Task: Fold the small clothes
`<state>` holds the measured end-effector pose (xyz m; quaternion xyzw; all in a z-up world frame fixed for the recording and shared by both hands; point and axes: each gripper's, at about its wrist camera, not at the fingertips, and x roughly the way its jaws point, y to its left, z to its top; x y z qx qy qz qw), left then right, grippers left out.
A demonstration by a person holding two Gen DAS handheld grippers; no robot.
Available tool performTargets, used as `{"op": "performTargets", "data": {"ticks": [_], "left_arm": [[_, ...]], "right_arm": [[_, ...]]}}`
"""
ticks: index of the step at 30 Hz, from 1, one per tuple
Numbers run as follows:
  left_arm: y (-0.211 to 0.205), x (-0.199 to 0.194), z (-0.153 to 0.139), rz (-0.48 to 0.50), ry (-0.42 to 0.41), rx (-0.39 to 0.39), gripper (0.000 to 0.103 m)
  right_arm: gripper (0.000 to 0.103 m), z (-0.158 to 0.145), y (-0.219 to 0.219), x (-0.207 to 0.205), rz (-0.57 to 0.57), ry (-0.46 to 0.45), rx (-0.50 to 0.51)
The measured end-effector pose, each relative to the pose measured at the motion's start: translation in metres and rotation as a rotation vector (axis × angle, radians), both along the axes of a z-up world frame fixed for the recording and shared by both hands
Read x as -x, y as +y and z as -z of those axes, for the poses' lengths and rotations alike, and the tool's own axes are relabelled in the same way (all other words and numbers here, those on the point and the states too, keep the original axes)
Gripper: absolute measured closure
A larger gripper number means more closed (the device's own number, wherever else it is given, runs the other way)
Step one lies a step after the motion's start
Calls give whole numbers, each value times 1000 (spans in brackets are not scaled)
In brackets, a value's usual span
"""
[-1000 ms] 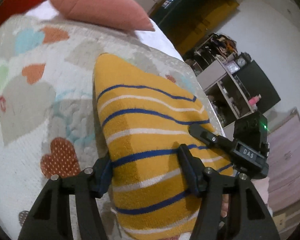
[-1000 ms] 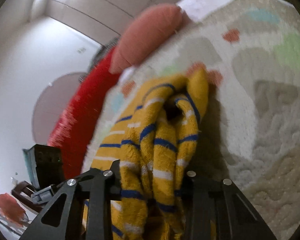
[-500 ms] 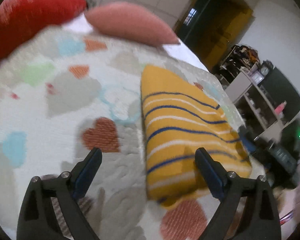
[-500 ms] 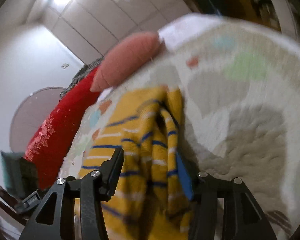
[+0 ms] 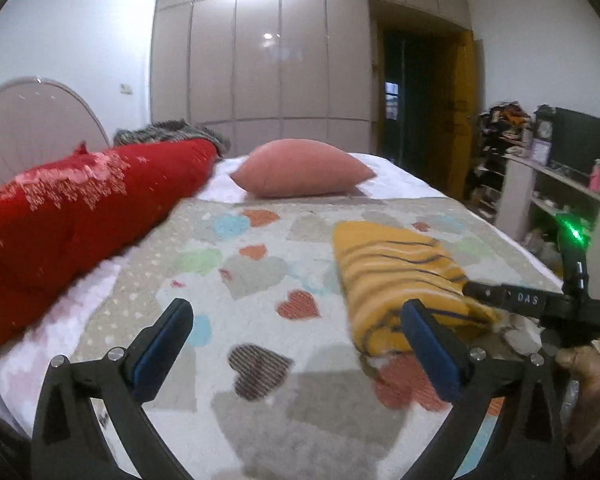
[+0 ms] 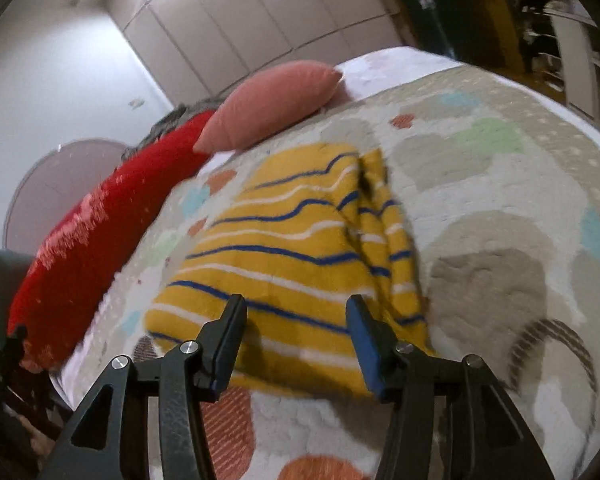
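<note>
A folded yellow garment with blue and white stripes (image 5: 392, 268) lies on the heart-patterned quilt (image 5: 236, 396). My left gripper (image 5: 295, 306) hovers over the quilt to the garment's left, jaws opening wide with nothing between them; its right finger (image 5: 428, 340) overlaps the garment's near corner in the view. In the right wrist view the garment (image 6: 292, 236) lies just ahead of my right gripper (image 6: 296, 300). Its jaws are opening; the pads stand apart above the near edge and do not press on the cloth. A hand (image 5: 588, 364) shows at the right.
A red blanket (image 5: 68, 220) is heaped along the quilt's left side, and a pink pillow (image 5: 300, 168) lies at the far end. Shelves with clutter (image 5: 540, 184) stand past the bed's right edge. Wardrobe doors (image 5: 260, 64) and a dark doorway (image 5: 412, 96) are behind.
Both grippers let go of the striped garment and pulled back from it. The left one opened wide, swung left and tilted up. The garment now lies folded on the quilt.
</note>
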<state>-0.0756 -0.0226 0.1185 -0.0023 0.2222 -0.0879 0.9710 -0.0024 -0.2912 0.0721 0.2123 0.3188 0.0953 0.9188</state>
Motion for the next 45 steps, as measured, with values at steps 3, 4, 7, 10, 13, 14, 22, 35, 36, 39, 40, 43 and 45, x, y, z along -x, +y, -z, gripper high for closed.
{"op": "performTargets", "data": {"ticks": [3,4,7,10,13,14,22,35,36,39,40,43,45], "left_arm": [[-5,13,-2,41,16,38,0],[-7,15,-2,52,21,44,0],[-17,17,2,79,38,46,0],[-28,18,8,103,60,33,0],[-34,20,14,127,94,39,0],[-36,19,16,133,104,39,0],[-49,15,38,138,194,-27,0],[-51,6,57,116,268,-81,0],[-51,5,57,112,271,-83,0],[-50,4,60,105,283,-84,0],[-50,4,60,104,285,-84,0],[-49,2,62,102,295,-79,0],[-48,1,64,103,303,-74,0]], "right_arm": [[33,-9,-1,28,43,-43,45],[32,-9,1,35,56,-46,53],[31,-4,-4,57,89,-51,37],[31,3,-6,70,105,-50,13],[30,5,-1,76,107,-52,39],[29,6,0,76,109,-54,53],[25,3,11,80,120,-72,133],[22,8,24,78,100,-60,202],[22,8,24,78,99,-60,201],[22,10,24,77,99,-52,199],[22,11,24,77,100,-50,199],[22,12,23,76,103,-46,196],[22,13,23,75,105,-45,197]]}}
